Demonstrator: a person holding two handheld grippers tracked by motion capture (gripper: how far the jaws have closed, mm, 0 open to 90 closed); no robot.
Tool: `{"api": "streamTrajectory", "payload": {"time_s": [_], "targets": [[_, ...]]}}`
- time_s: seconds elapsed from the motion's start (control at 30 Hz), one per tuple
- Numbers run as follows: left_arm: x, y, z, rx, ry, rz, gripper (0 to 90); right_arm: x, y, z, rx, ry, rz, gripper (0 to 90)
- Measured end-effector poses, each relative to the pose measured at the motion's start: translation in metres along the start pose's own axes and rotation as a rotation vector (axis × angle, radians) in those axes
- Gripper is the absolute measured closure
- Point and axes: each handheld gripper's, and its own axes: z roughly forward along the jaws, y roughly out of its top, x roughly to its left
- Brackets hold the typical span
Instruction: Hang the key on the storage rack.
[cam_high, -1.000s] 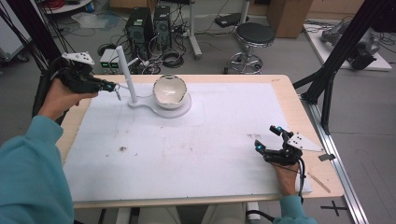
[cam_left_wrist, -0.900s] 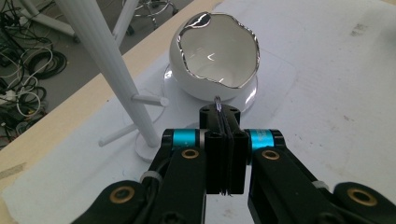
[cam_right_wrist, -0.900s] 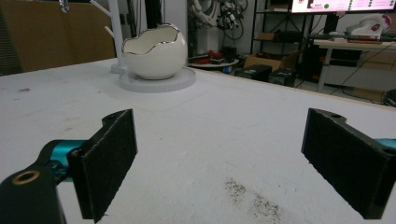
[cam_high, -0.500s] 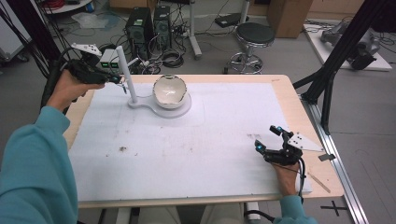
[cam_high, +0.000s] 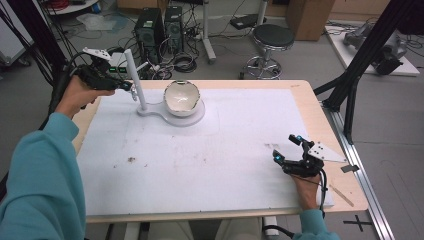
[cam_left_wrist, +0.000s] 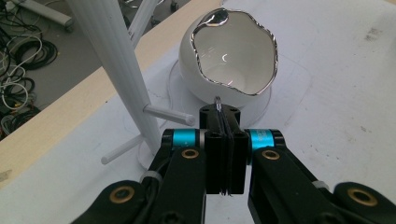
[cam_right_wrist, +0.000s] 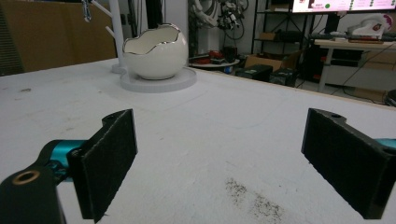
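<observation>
White sheeting covers the wooden bench (cam_high: 310, 100) in the high view, and toward the upper left of the frame a glossy white egg-shaped bowl with a jagged silver rim (cam_high: 182, 97) sits on a flat white stand base (cam_high: 192, 117), beside a slim white upright post (cam_high: 135, 80). At the far left the left tool (cam_high: 126, 86) is held up close to the post, while the right tool (cam_high: 286, 148) rests low at the lower right. In the left gripper view the black jaws are clenched on a thin, silvery, wire-like piece (cam_left_wrist: 218, 103) at centre frame, too small to identify; the bowl lies just beyond, and the post with its short pegs (cam_left_wrist: 168, 115) rises at upper left. In the right gripper view the jaws stand wide apart, released, above the bench, with the bowl at upper left.
</observation>
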Motion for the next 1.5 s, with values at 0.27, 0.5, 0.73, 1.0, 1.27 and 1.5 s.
{"api": "streamTrajectory", "payload": {"time_s": [0.27, 0.5, 0.73, 1.0, 1.27, 1.5], "targets": [[0.006, -0.002, 0.005, 0.01, 0.001, -0.005, 88.6, 0.0, 0.0, 0.0, -0.001, -0.002, -0.002, 9.8], [0.011, -0.003, 0.008, 0.008, 0.011, -0.016, 88.6, 0.0, 0.0, 0.0, -0.003, -0.003, -0.002, 9.8], [0.014, -0.004, 0.01, 0.012, 0.022, -0.023, 88.6, 0.0, 0.0, 0.0, 0.0, -0.004, 0.0, 9.8], [0.014, -0.004, 0.012, 0.019, 0.035, -0.026, 88.3, 0.0, 0.0, 0.0, -0.002, -0.001, -0.009, 9.8], [0.015, -0.005, 0.014, -0.002, 0.088, 0.035, 83.8, 0.0, 0.0, 0.0, 0.001, -0.003, -0.01, 9.8], [0.016, -0.005, 0.01, -0.073, 0.161, 0.062, 57.7, 0.0, 0.0, 0.0, -0.001, -0.002, -0.013, 9.8]]}}
